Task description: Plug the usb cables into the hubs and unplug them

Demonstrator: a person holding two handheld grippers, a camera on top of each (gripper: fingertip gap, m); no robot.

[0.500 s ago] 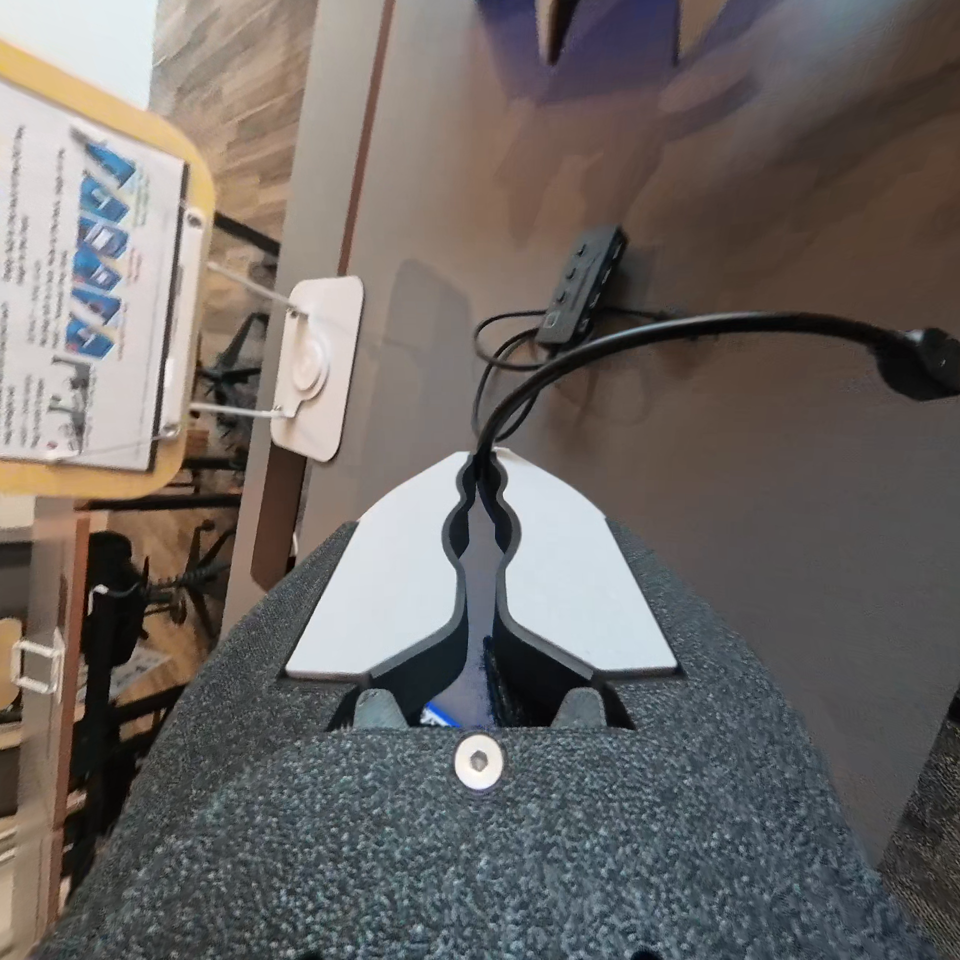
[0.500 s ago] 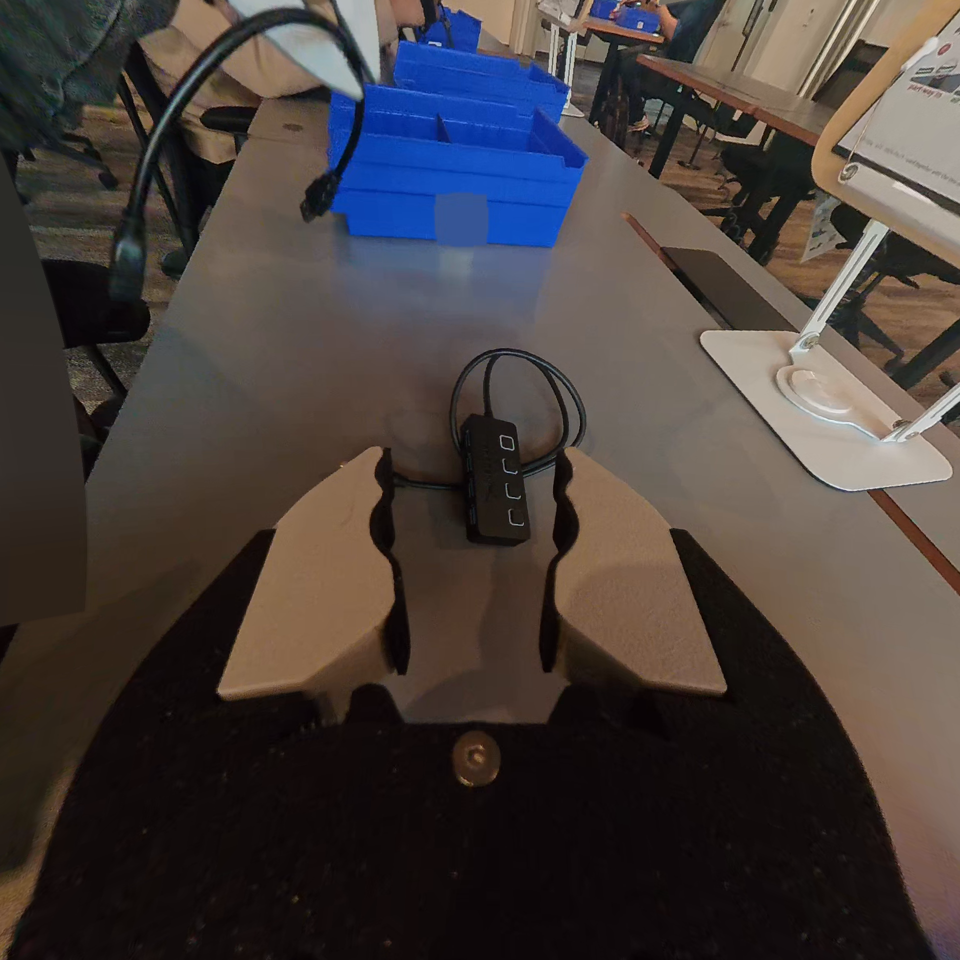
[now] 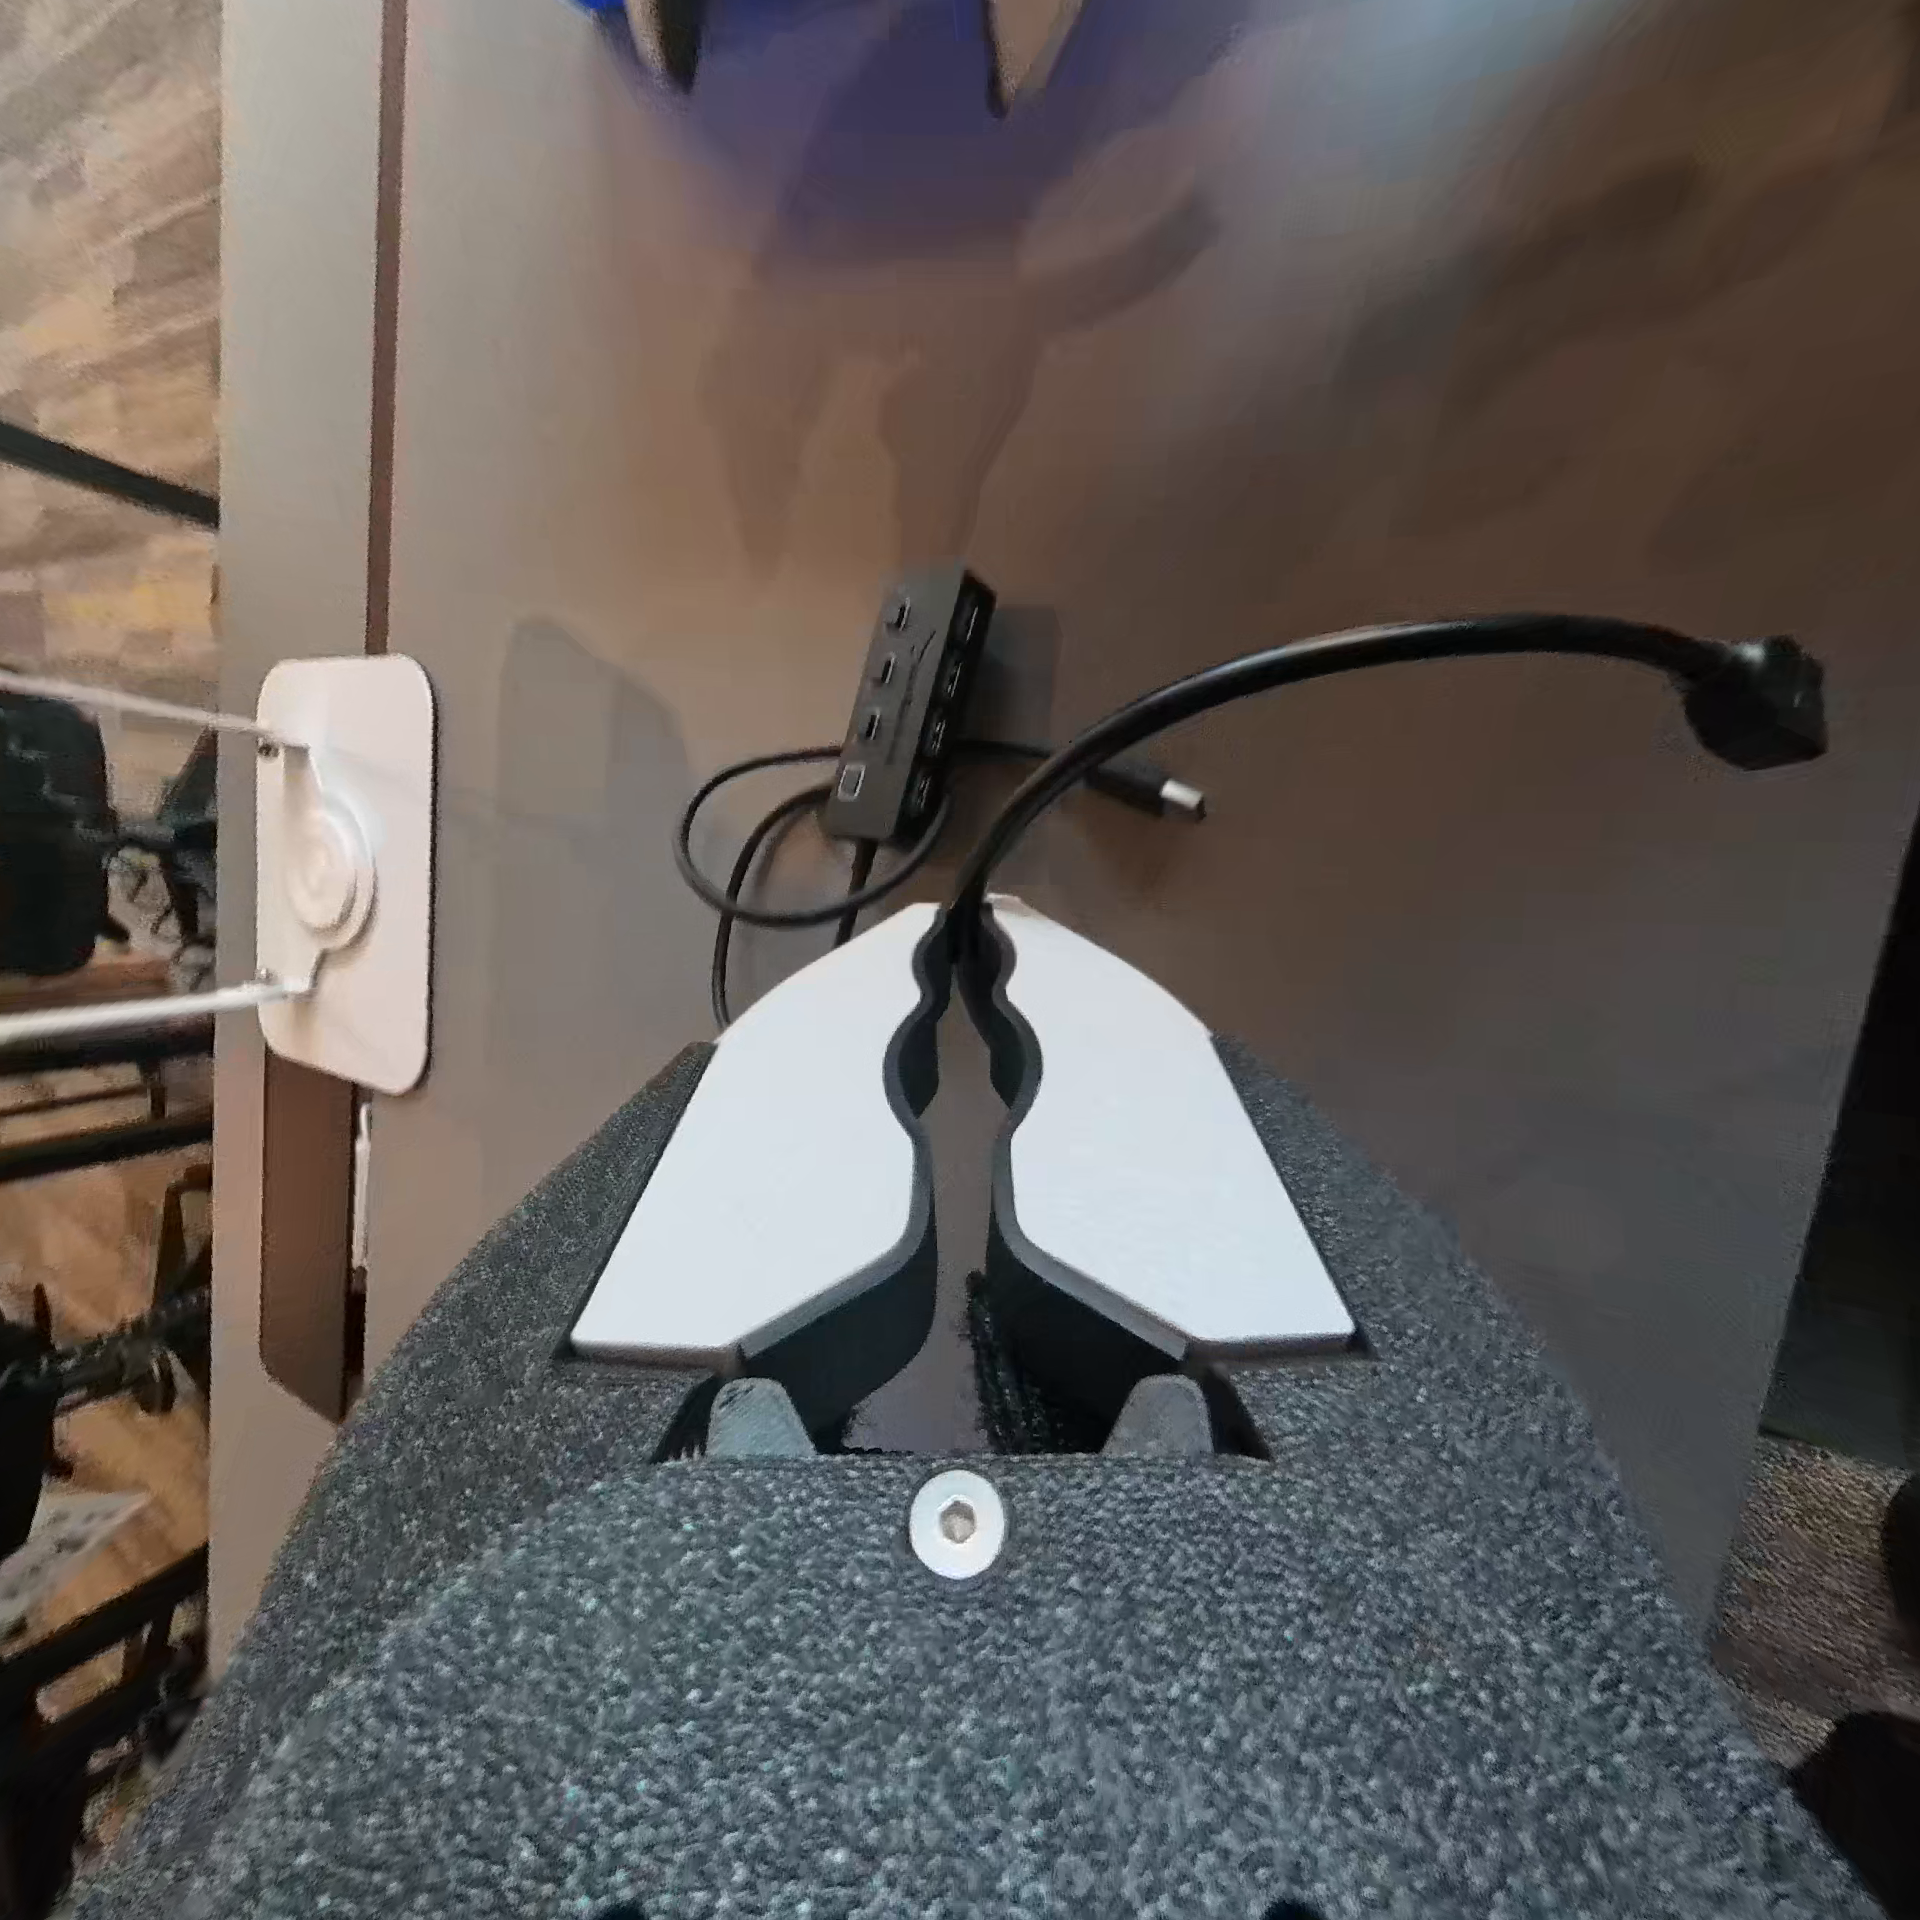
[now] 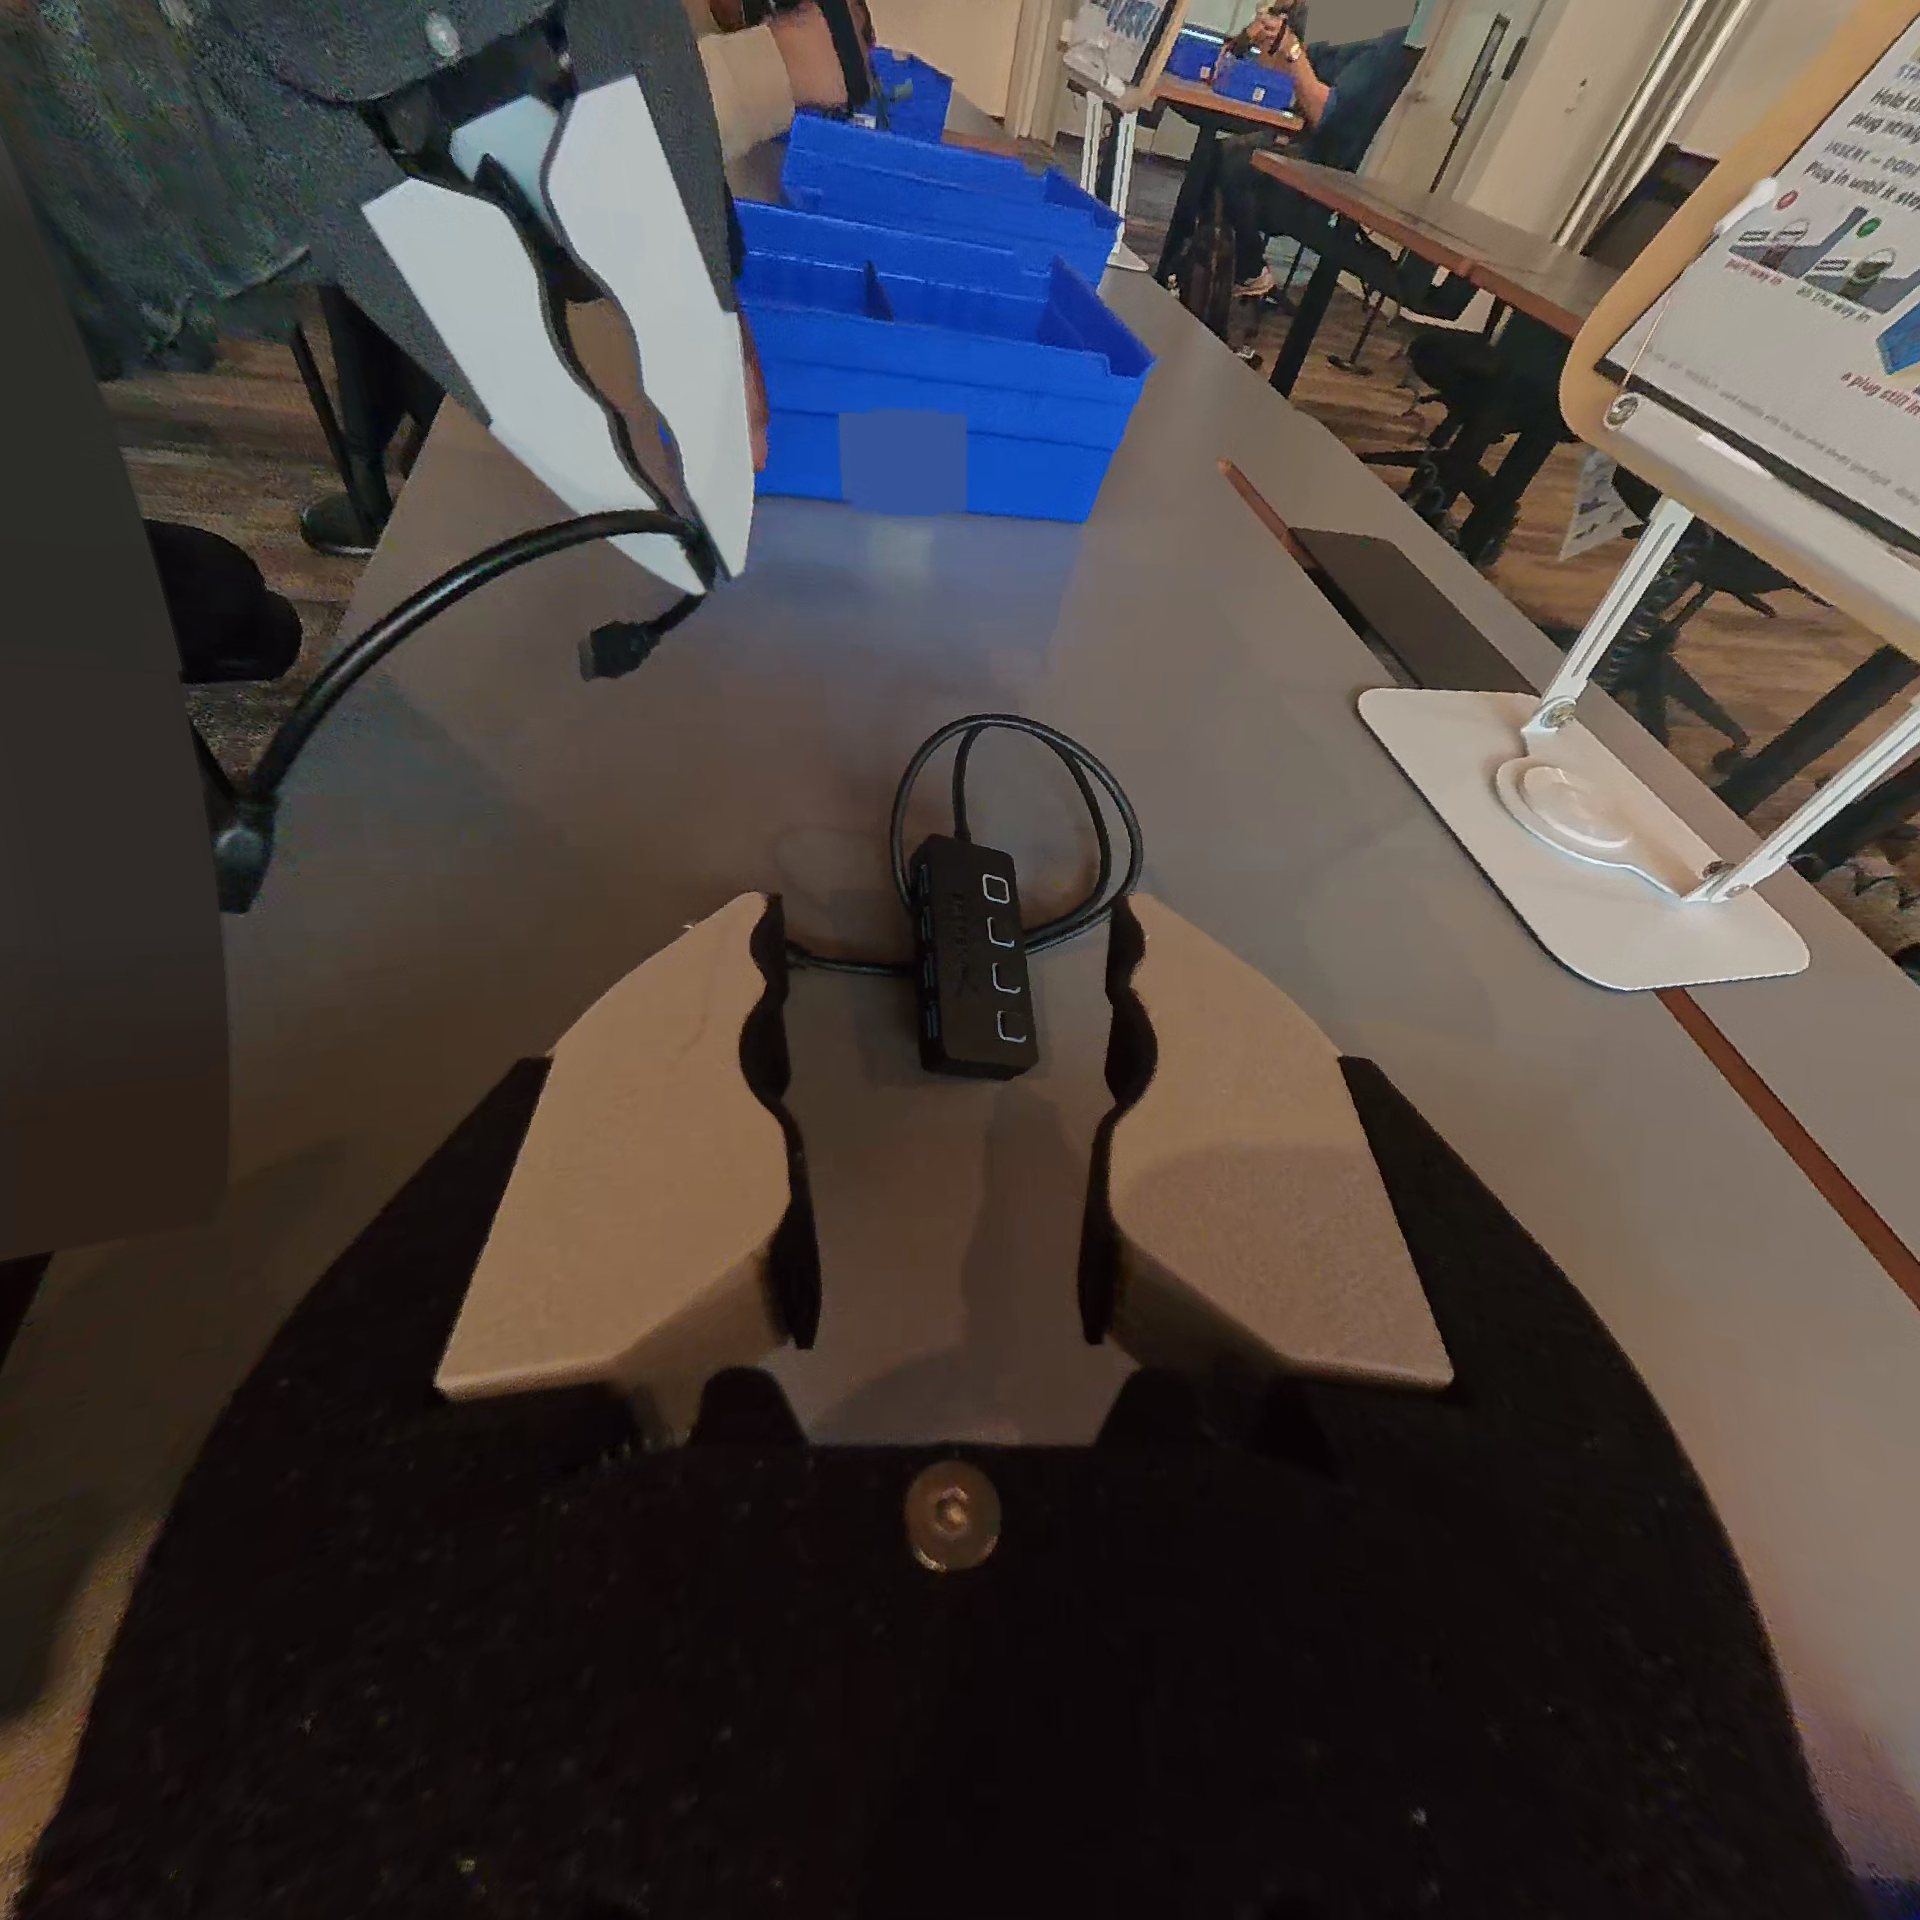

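Left gripper [image 3: 961, 920] pinched our black USB cable [image 3: 1299, 655] mid-length, plugs dangling free | right gripper [image 4: 951, 997] gaped empty astride hub [image 4: 971, 961] on table [image 4: 1299, 831], likely bracing it.

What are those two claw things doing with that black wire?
A person holds a claw in each hand. The left gripper is pinching a black usb cable in the air, with both ends hanging free. The right gripper is open, low over the grey table, with its fingers on either side of a small black hub. The held cable is not plugged into the hub yet. Blue bins sit farther back.
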